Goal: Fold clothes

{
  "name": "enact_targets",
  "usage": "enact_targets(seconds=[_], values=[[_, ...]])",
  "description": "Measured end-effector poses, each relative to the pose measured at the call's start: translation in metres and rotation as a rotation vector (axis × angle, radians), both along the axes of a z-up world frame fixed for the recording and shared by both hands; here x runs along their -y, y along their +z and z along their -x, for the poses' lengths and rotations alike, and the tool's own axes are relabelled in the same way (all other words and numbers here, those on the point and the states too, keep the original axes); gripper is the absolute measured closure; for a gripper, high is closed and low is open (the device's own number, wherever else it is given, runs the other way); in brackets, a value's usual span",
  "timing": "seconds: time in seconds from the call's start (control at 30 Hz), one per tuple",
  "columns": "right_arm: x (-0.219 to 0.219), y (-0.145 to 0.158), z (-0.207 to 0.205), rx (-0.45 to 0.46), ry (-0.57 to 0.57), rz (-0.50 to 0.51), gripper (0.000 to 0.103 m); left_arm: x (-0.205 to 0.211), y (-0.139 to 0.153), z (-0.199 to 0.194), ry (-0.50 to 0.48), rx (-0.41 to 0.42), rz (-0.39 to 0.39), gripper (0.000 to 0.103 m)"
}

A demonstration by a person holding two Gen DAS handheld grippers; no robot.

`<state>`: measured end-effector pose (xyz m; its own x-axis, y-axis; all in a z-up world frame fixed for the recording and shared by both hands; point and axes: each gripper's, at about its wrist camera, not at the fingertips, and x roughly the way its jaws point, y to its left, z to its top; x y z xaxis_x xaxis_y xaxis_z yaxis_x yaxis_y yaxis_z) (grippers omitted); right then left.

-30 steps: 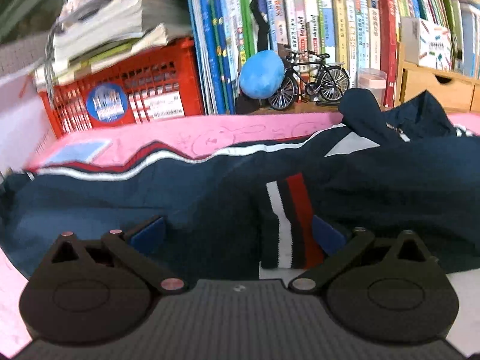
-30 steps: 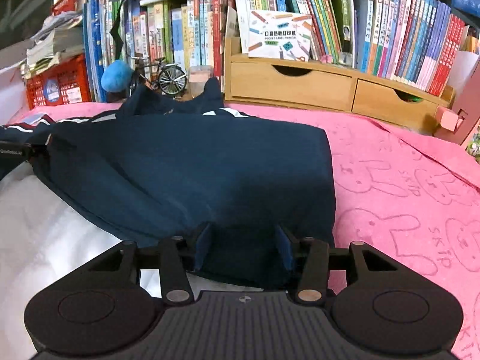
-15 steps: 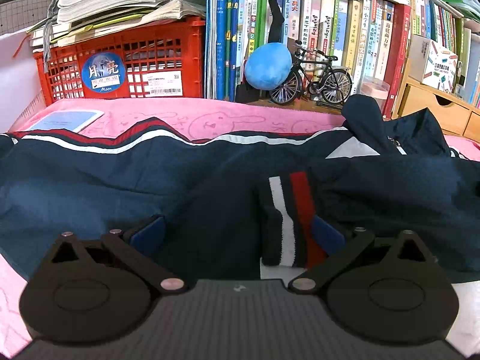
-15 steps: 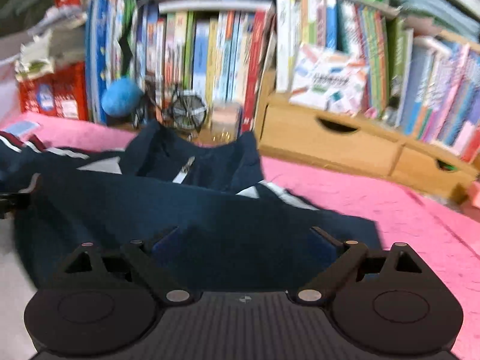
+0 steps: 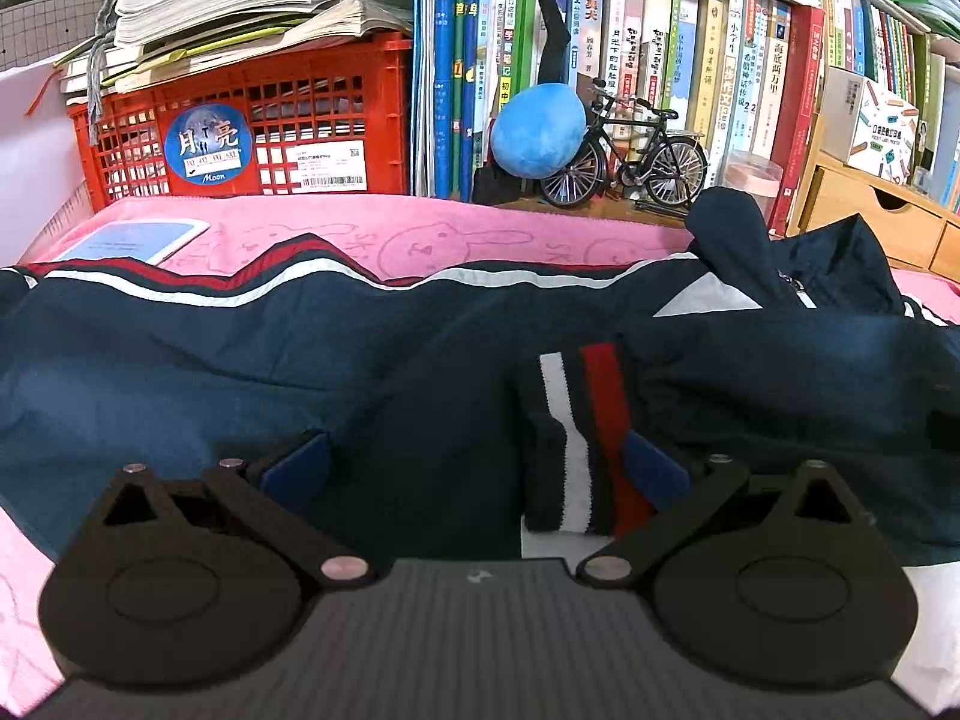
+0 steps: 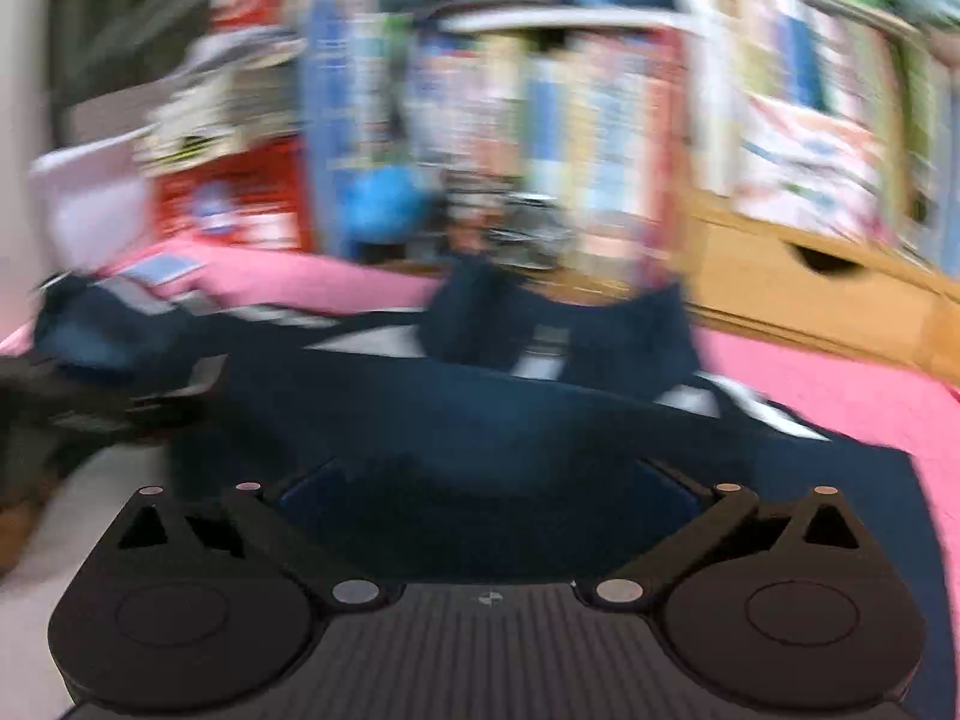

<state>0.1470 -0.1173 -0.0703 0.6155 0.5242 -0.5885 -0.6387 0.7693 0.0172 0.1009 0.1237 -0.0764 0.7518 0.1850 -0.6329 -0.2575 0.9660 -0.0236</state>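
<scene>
- Left gripper [image 5: 474, 468]: its jaws stand spread wide over the navy jacket [image 5: 252, 360], the two blue pads not pressing on cloth; one striped cuff [image 5: 579, 444], white and red on navy, lies just inside the right-hand pad.
- Right gripper [image 6: 486, 498]: jaws opening and at their widest, with navy cloth lying between them but not pinched; this view is heavily motion-blurred.
- The one jacket sprawls across the pink cloth [image 5: 420, 234] covering the tabletop, its collar [image 5: 738, 240] bunched up at 1 o'clock in the left wrist view and a white-and-red stripe running along its far edge.
- At 10 o'clock on the pink cloth lies one small blue-and-white card [image 5: 132, 240], just beyond the jacket's edge.
- Behind it, one red crate [image 5: 240, 132] bears a stack of papers.
- At 12 o'clock, one blue plush ball [image 5: 537, 132] touches one model bicycle [image 5: 630, 156], both before a row of upright books [image 5: 690, 60].
- At 3 o'clock, one wooden drawer unit [image 5: 882, 222] with one white box [image 5: 876, 126] on top.
</scene>
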Motion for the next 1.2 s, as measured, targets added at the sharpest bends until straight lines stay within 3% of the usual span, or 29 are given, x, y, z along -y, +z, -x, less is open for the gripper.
enact_targets(seconds=[0.1,0.17,0.33,0.47,0.57,0.77,0.97,1.2], values=[[-0.016,-0.006,0.020,0.011,0.061,0.074,0.000,0.001,0.000,0.000,0.000,0.000,0.000,0.000],[-0.006,-0.013,0.024,0.003,0.031,0.113,0.000,0.001,0.000,0.000,0.000,-0.001,0.001,0.000],[0.079,-0.020,0.017,-0.101,-0.172,0.046,0.000,0.000,0.000,0.000,-0.001,-0.001,0.003,0.000],[0.143,-0.020,0.016,-0.057,-0.377,0.148,0.000,0.001,0.000,0.000,0.000,-0.001,0.002,0.000],[0.180,-0.012,0.025,-0.095,-0.518,0.097,0.001,0.000,0.001,0.000,-0.004,-0.004,0.005,0.000],[0.193,0.015,0.099,0.000,-0.459,-0.048,0.000,0.007,0.025,0.030,-0.029,-0.054,0.007,0.000],[0.171,0.031,0.167,0.076,-0.362,-0.129,0.000,0.045,0.050,0.117,-0.183,-0.018,-0.118,0.000],[0.130,0.009,0.240,0.106,-0.177,-0.093,0.000,0.080,0.035,0.199,-0.273,-0.083,-0.092,0.000]])
